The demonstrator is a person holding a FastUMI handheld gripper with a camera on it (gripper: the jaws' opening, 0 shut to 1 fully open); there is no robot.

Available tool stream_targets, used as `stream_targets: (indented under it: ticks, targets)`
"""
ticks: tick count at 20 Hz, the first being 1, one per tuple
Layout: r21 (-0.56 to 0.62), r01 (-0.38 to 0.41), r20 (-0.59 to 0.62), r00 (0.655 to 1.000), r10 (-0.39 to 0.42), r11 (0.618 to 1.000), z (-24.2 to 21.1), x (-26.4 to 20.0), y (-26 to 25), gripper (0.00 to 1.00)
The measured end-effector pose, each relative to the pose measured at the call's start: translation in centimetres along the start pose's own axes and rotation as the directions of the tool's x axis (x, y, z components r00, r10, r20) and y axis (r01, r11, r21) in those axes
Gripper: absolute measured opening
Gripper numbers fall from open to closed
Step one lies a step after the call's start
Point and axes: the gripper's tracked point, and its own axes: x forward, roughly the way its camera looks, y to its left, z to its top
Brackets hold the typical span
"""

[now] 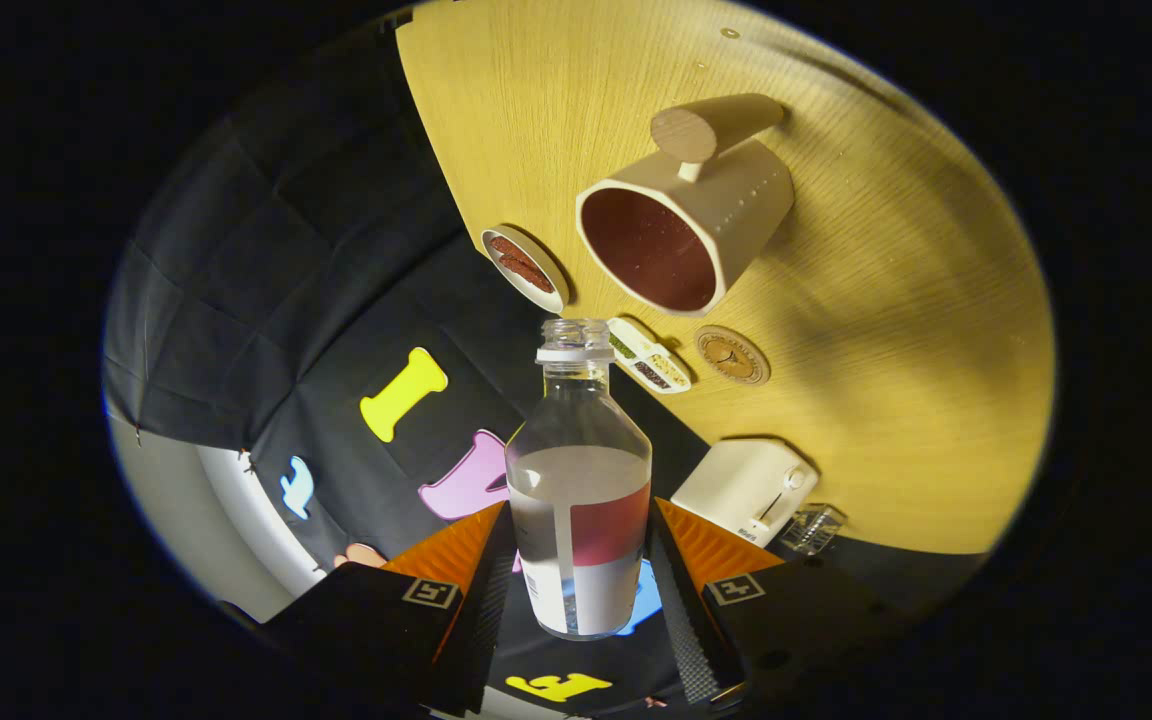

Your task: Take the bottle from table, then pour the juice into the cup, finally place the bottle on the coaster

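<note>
Gripping the clear uncapped plastic bottle (578,500), the gripper (578,575) points it toward a beige faceted cup (696,225); round cork coaster (732,355) beside it.

On the wooden table (866,300) I see a round white dish (524,268) of reddish-brown pieces, and near it a small white tray (648,355) split into compartments of dark and pale bits. A white toaster (746,488) stands near the table's edge, a small clear glass thing (813,528) just beside it.

The tongs (578,580) have 2 ribbed fingers (681,610) on black blocks bearing square markers.
</note>
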Motion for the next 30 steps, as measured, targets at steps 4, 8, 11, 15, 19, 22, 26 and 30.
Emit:
stream_targets:
  ticks: [4,8,11,15,19,22,26,30]
  targets:
    - [-0.182,-0.007,-0.007,1.000,0.006,0.983,0.1,-0.1,-1.0,0.74]
    - [-0.376,0.000,-0.023,1.000,-0.009,0.927,0.3,0.0,-1.3,0.75]
    - [-0.531,-0.035,-0.027,0.999,0.025,0.847,0.3,-0.2,-0.9,0.75]
    - [-0.757,0.030,0.016,1.000,-0.027,0.653,1.0,-0.3,-2.7,0.75]
    - [-0.907,0.069,0.089,0.996,0.028,0.414,0.9,-1.7,-2.2,0.74]
    - [-0.956,0.127,0.152,0.985,0.078,0.264,0.9,-2.9,-2.0,0.75]
    - [-0.984,0.170,0.177,0.974,0.141,0.061,-0.9,-3.8,-1.8,0.75]
    - [-0.968,0.195,0.156,0.961,0.230,-0.160,-3.2,-4.8,-0.2,0.74]
